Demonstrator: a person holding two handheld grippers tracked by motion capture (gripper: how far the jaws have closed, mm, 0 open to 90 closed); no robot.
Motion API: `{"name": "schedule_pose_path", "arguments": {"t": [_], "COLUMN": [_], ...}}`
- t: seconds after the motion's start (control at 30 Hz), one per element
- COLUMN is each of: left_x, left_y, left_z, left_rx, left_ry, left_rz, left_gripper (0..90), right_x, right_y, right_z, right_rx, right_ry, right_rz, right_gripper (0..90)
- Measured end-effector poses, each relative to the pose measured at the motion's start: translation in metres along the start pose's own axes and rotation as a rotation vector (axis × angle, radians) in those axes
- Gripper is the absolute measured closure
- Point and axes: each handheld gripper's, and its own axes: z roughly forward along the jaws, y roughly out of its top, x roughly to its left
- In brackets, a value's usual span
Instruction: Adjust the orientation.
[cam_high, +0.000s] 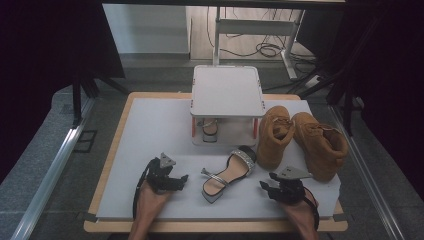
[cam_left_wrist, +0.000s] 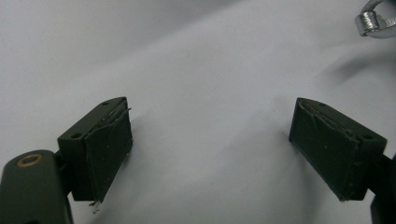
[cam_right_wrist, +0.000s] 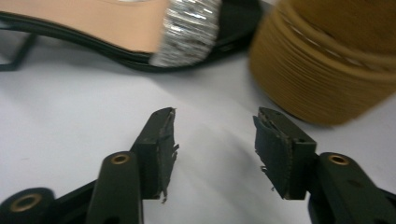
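Lower centre of the high view, the silver-strapped sandal (cam_high: 227, 175) lies free on the tabletop (cam_high: 150, 130); left claw (cam_high: 181, 179) and right claw (cam_high: 264, 186) flank it, both apart and empty, seemingly ready to grasp.

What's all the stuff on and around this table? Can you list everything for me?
Sandal: one, silver strap, tan insole, lying mid-table between the two grippers.
Second sandal: one, silver strap, on the lower shelf of the rack.
Boots: two, tan, side by side at the right of the table, beside the rack.
Shoe rack: one, white with red posts, at the far middle of the table; top shelf bare.
Table: one, grey top with wooden edge.
Cables: several, black, on the floor behind the table.
Left gripper: black, jaws wide apart, nothing between them, left of the sandal.
Right gripper: black, jaws apart, nothing between them, right of the sandal.
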Motion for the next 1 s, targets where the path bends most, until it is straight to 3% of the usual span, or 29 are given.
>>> {"name": "schedule_pose_path", "arguments": {"t": [0.17, 0.3, 0.4, 0.53, 0.63, 1.0], "left_x": [0.002, 0.003, 0.0, -0.003, -0.008, -0.027], "left_y": [-0.001, -0.002, -0.004, -0.004, -0.004, -0.013], "left_z": [-0.002, -0.004, -0.006, -0.009, -0.013, -0.03], "left_rx": [-0.016, -0.024, -0.02, -0.017, -0.009, -0.023], "left_ry": [-0.03, -0.057, -0.074, -0.078, -0.082, -0.16], "left_rz": [-0.009, -0.034, -0.027, -0.023, -0.041, 0.007], "left_gripper": [16.1, 16.8, 16.8, 16.1, 14.2, 16.1], "right_x": [-0.007, -0.007, -0.007, -0.007, -0.007, -0.007], "right_y": [-0.003, -0.003, -0.003, -0.003, -0.003, -0.004], "right_z": [0.006, 0.006, 0.006, 0.006, 0.006, 0.006], "right_rx": [0.031, 0.032, 0.031, 0.03, 0.03, 0.029], "right_ry": [-0.006, -0.007, -0.002, -0.002, -0.002, -0.003], "right_rz": [0.046, 0.045, 0.044, 0.043, 0.043, 0.043], "right_gripper": [39.2, 38.9, 37.7, 37.7, 37.7, 37.7]}}
